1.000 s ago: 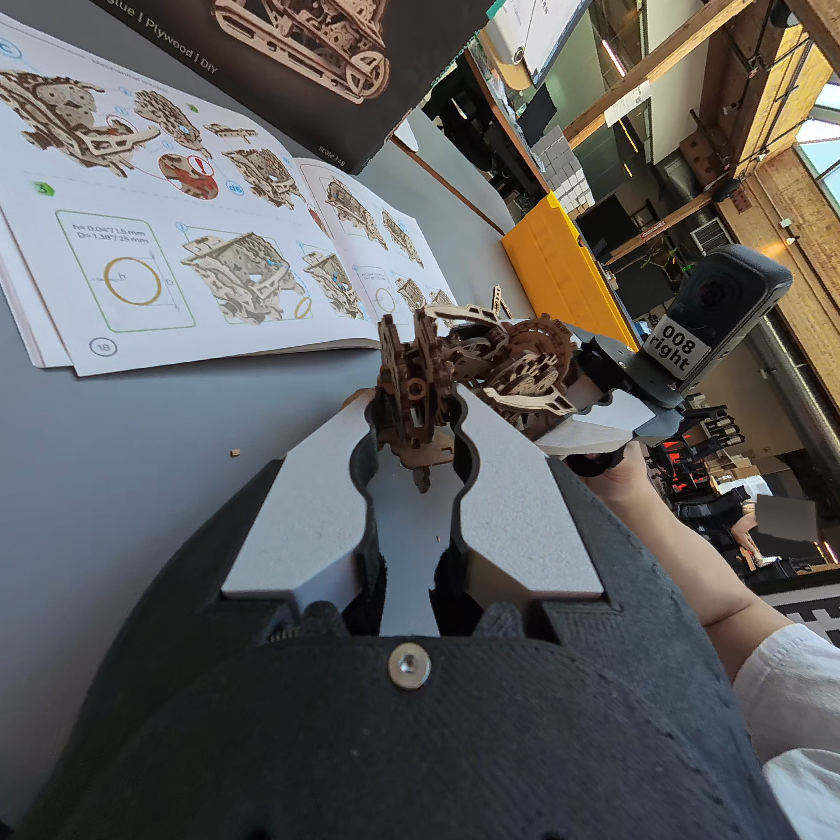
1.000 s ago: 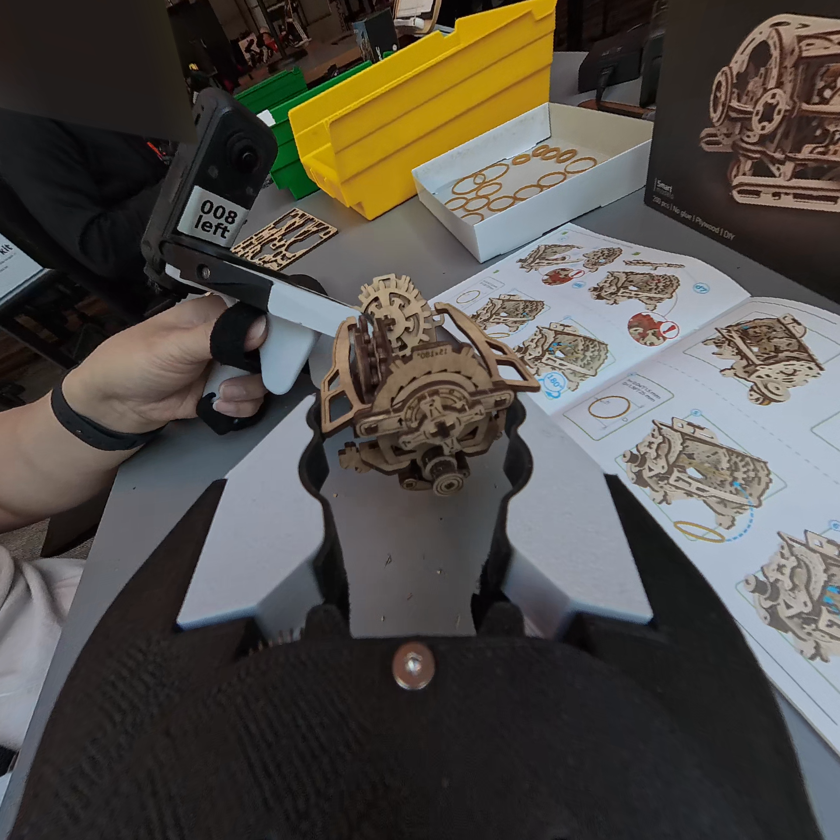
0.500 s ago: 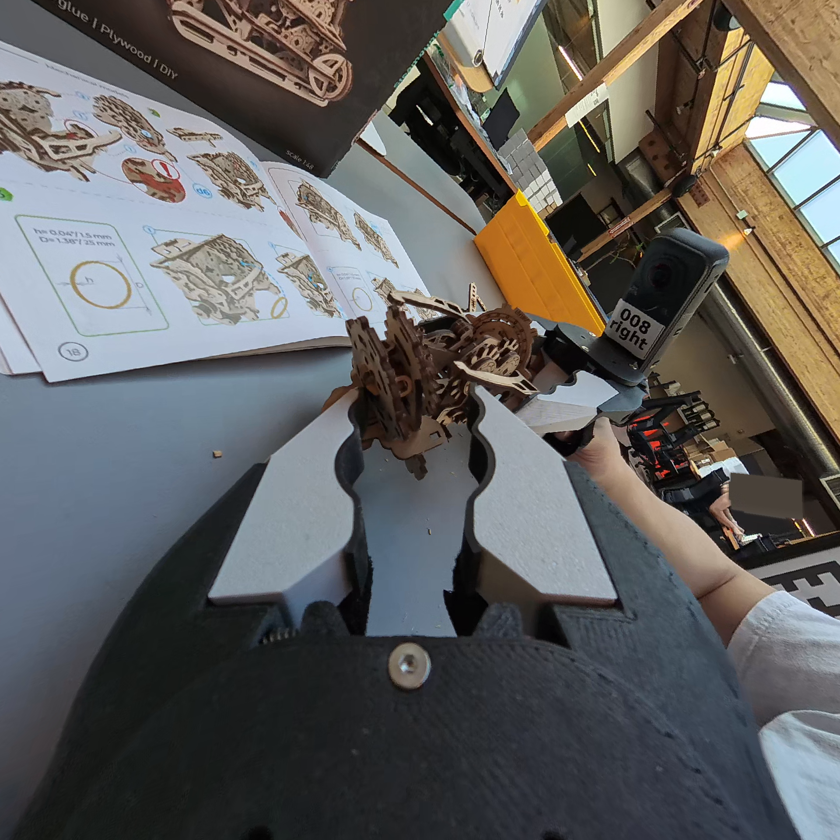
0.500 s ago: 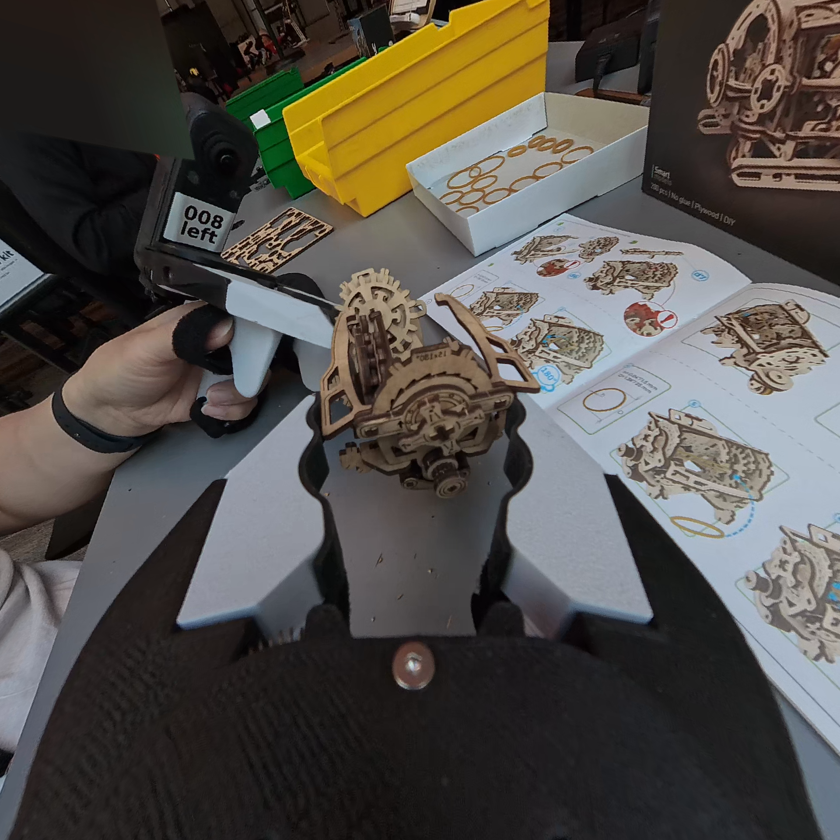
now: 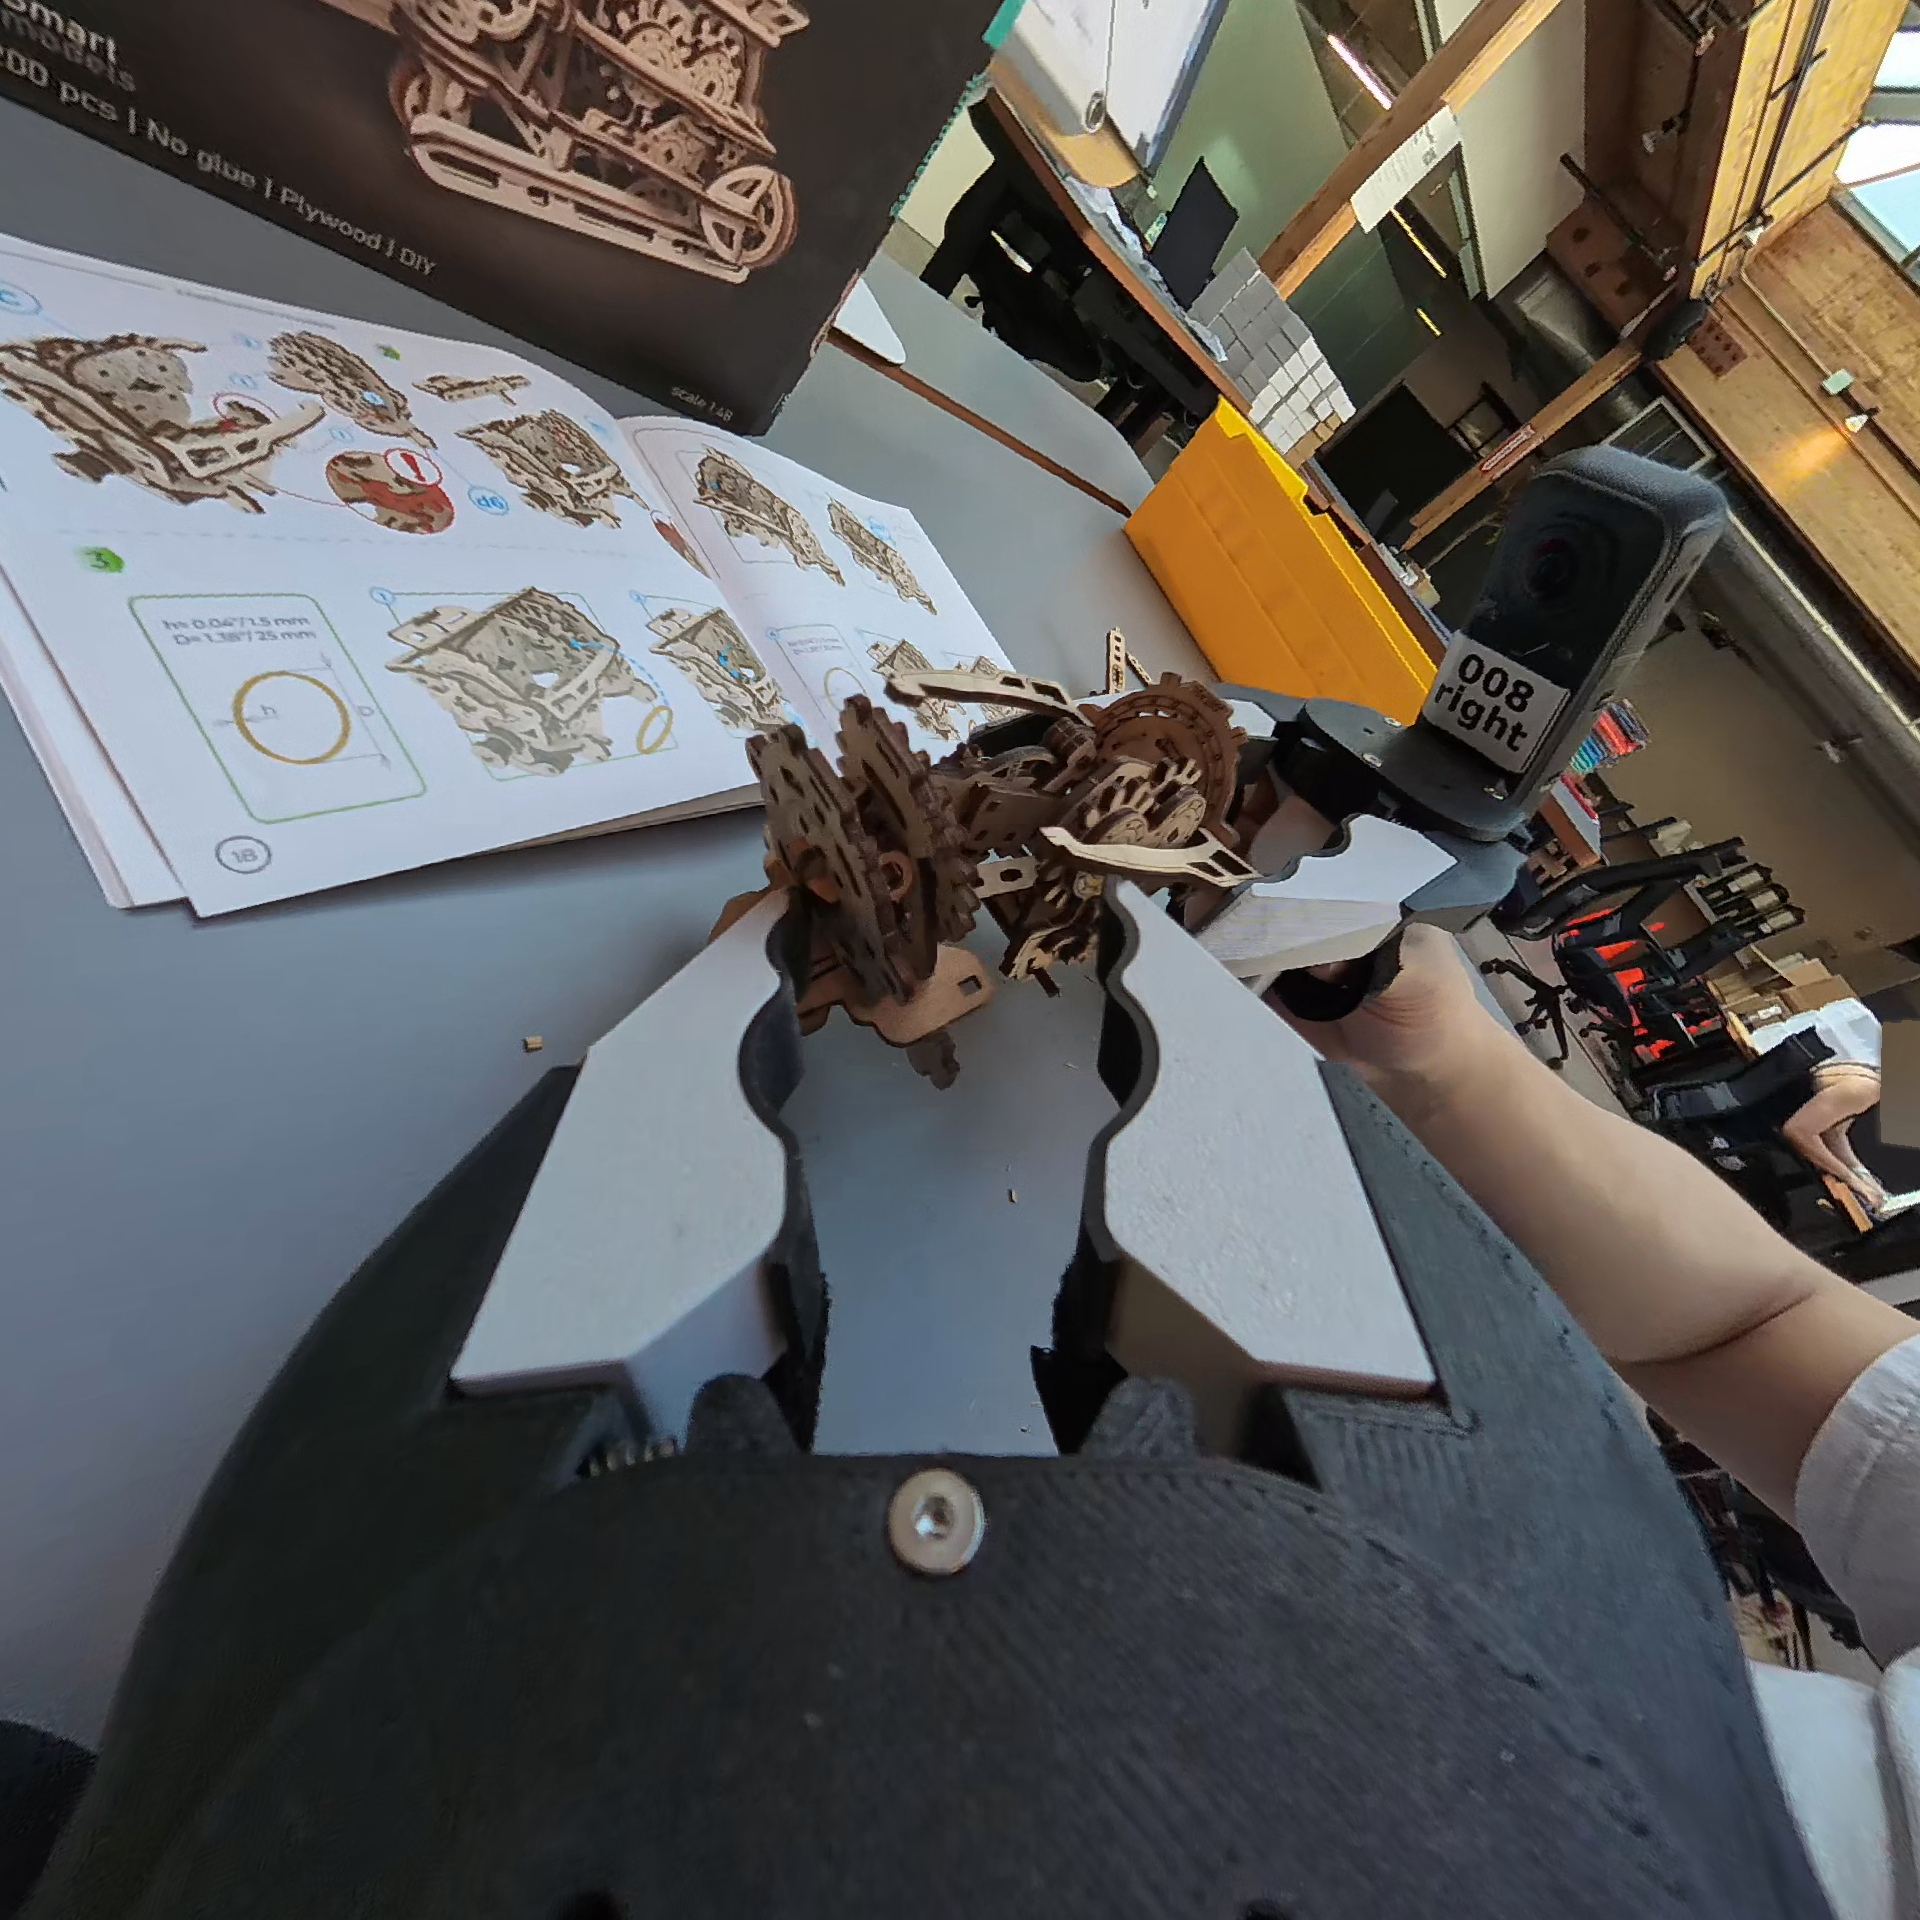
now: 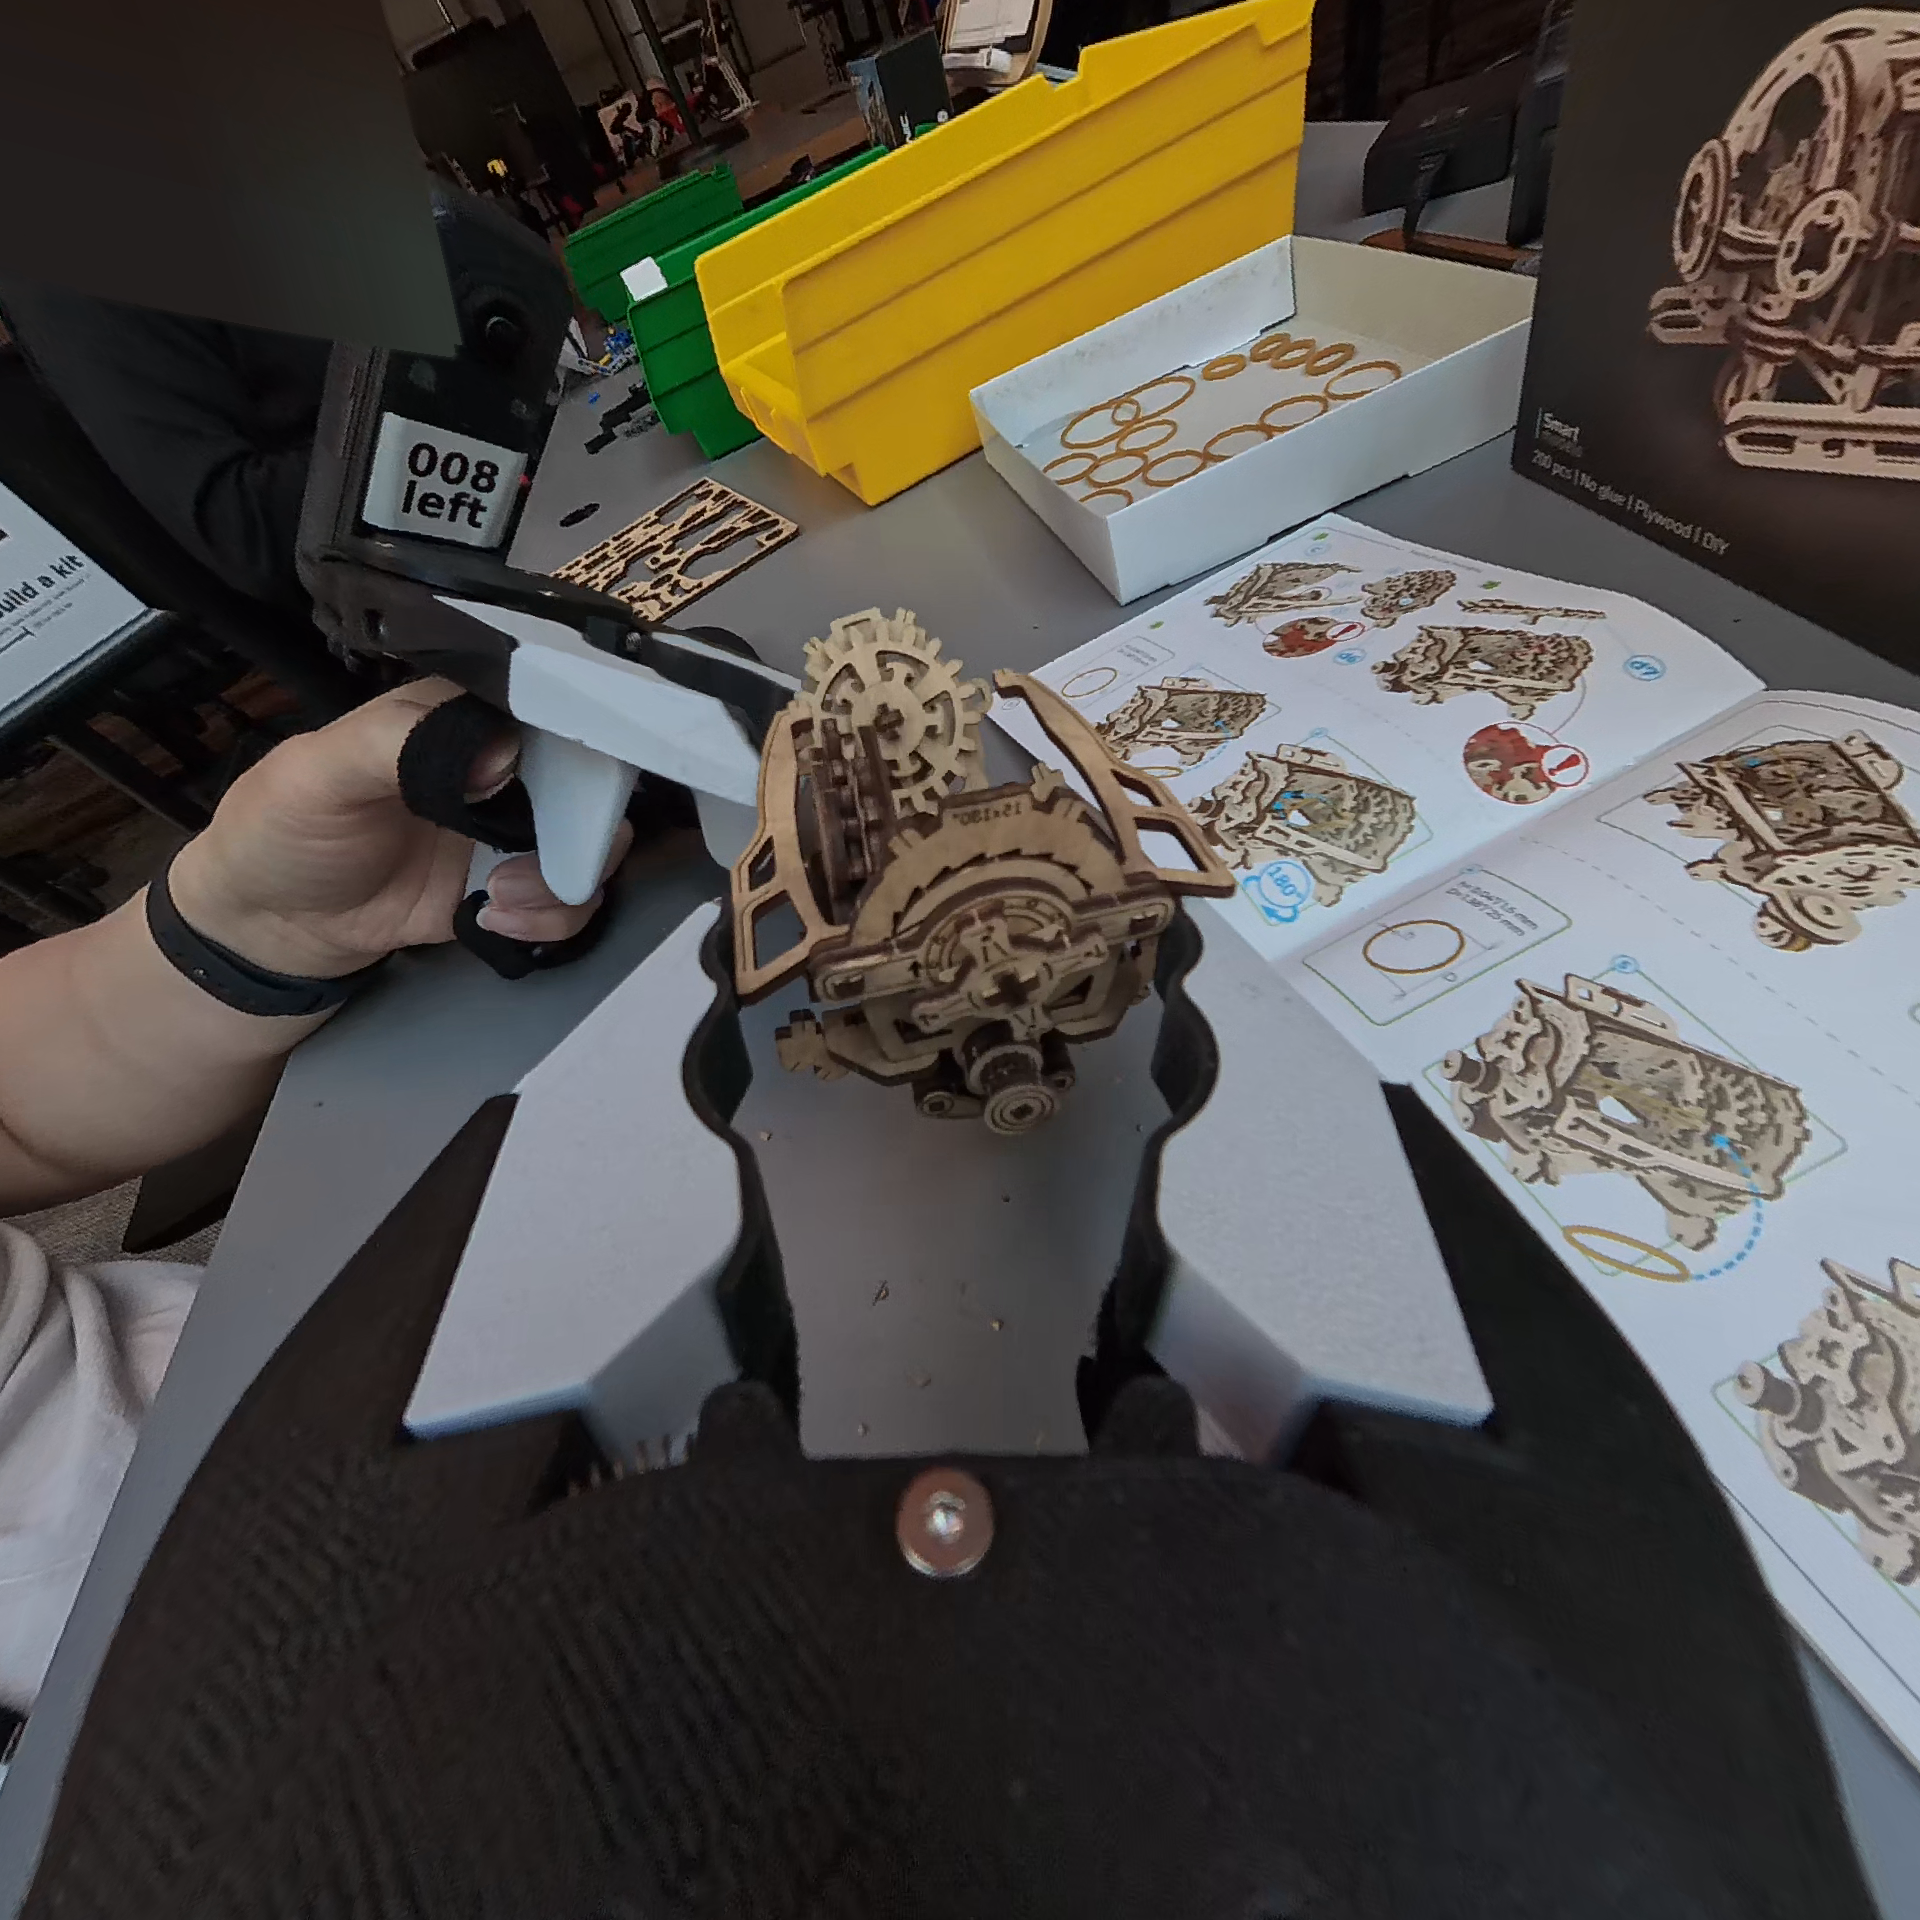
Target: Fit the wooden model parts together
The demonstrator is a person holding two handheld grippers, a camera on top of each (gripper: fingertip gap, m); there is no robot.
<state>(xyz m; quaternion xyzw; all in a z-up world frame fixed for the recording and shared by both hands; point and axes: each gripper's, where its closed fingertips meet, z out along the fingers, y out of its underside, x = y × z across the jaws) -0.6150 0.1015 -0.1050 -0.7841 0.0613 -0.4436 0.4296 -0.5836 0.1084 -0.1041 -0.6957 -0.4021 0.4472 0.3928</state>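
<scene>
A wooden gear model [image 6: 956,914] is held above the grey table [image 5: 260,1091]. My right gripper [image 6: 945,956] is shut on its frame, one finger on each side. It also shows in the left wrist view [image 5: 997,821], with the right gripper [image 5: 1299,873] behind it. My left gripper [image 5: 945,925] is open around the model's stacked gear wheels [image 5: 862,862]. The wheels lie against its left finger, with a gap at the right finger. In the right wrist view the left gripper [image 6: 727,717] reaches the gears [image 6: 894,707] from the left.
An open instruction booklet [image 6: 1558,883] lies on the table, and the model's dark box [image 6: 1766,260] stands behind it. A white tray [image 6: 1299,468] of rubber bands, a yellow bin [image 6: 1018,270], green bins [image 6: 665,301] and a cut plywood sheet [image 6: 675,540] sit at the back.
My left gripper's fingers have spread apart and let go of the gear end. The right gripper still holds the model, almost unmoved.
</scene>
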